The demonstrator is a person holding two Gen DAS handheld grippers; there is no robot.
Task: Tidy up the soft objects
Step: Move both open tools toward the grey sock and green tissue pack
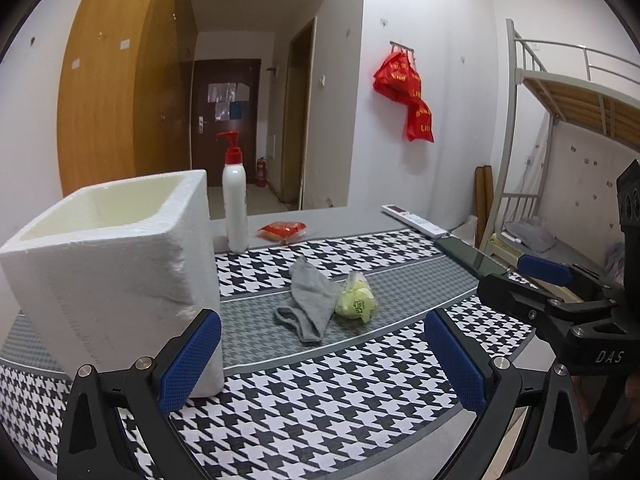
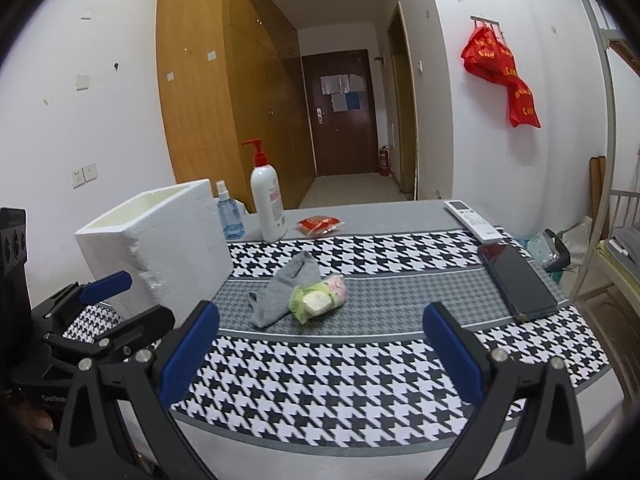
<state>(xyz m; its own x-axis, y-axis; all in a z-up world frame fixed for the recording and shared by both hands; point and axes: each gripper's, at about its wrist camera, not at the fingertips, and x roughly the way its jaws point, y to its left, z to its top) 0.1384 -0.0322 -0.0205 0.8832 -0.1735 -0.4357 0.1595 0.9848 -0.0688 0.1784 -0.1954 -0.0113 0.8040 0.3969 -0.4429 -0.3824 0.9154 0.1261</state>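
Note:
A grey sock point(image 1: 308, 300) point(image 2: 282, 290) lies crumpled mid-table on the houndstooth cloth. A green-wrapped soft packet point(image 1: 355, 298) point(image 2: 318, 298) rests against its right side. A white foam box point(image 1: 116, 264) point(image 2: 160, 248), open on top, stands at the left. My left gripper point(image 1: 320, 364) is open, low over the near cloth, its left finger point(image 1: 188, 360) close beside the box's front corner. My right gripper point(image 2: 322, 354) is open too, short of the sock and packet, with nothing between its fingers. A small red packet point(image 1: 282, 230) point(image 2: 320, 225) lies farther back.
A white pump bottle point(image 1: 235, 208) point(image 2: 267, 200) and a blue spray bottle point(image 2: 229, 214) stand behind the box. A remote control point(image 1: 414, 221) point(image 2: 472, 220) and a dark phone point(image 1: 472, 258) point(image 2: 516, 280) lie at the right. A bunk bed point(image 1: 560, 128) stands beyond the table's right edge.

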